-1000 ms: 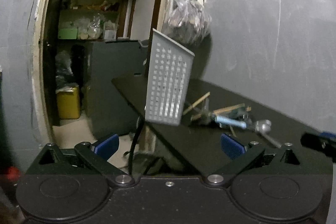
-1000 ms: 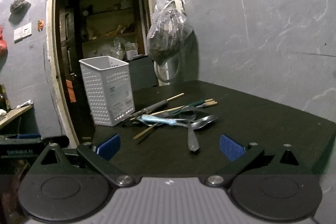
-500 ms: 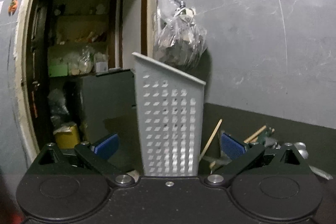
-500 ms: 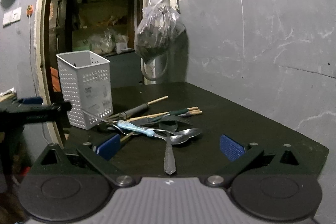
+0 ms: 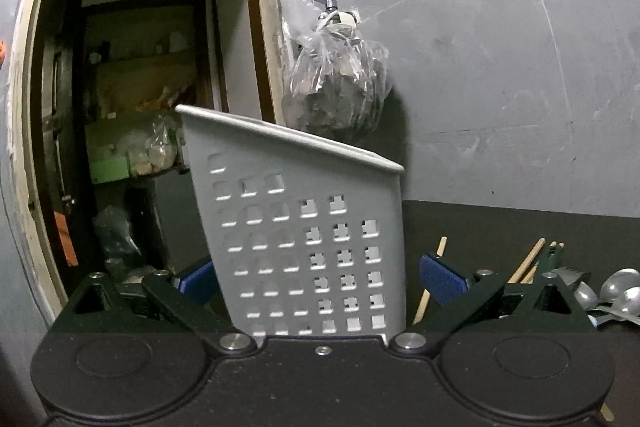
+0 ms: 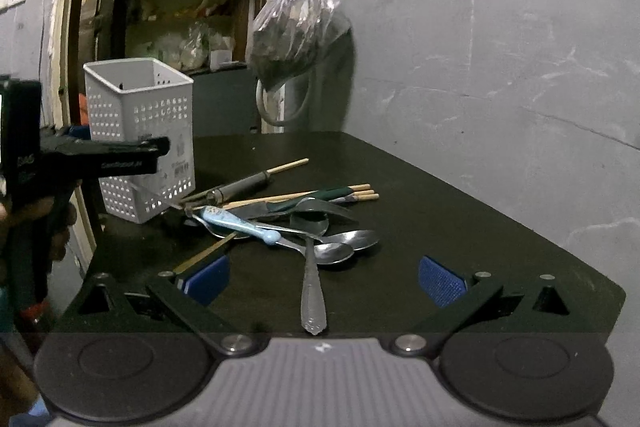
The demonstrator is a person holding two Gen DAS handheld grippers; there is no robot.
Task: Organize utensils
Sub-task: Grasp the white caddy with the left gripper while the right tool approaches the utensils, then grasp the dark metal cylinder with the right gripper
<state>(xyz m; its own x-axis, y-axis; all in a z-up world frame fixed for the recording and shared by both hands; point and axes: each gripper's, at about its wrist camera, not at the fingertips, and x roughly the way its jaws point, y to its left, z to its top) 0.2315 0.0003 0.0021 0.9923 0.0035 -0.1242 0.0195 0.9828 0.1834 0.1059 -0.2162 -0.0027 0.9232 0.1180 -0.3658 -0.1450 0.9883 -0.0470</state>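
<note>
Left wrist view: the left gripper has its fingers spread wide on either side of the white basket, not touching it. The basket stands at the table corner. Right wrist view: the right gripper is also open, above a steel spoon in the utensil pile beside the basket.

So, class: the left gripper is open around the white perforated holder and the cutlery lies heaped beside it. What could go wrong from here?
1. The holder stands near the table corner; a sideways nudge from the open left gripper might push it off.
2. The utensils overlap: lifting the metal-handled piece nearest the open right gripper could drag the spoons along.
3. The chopsticks are thin and may slip.
</note>
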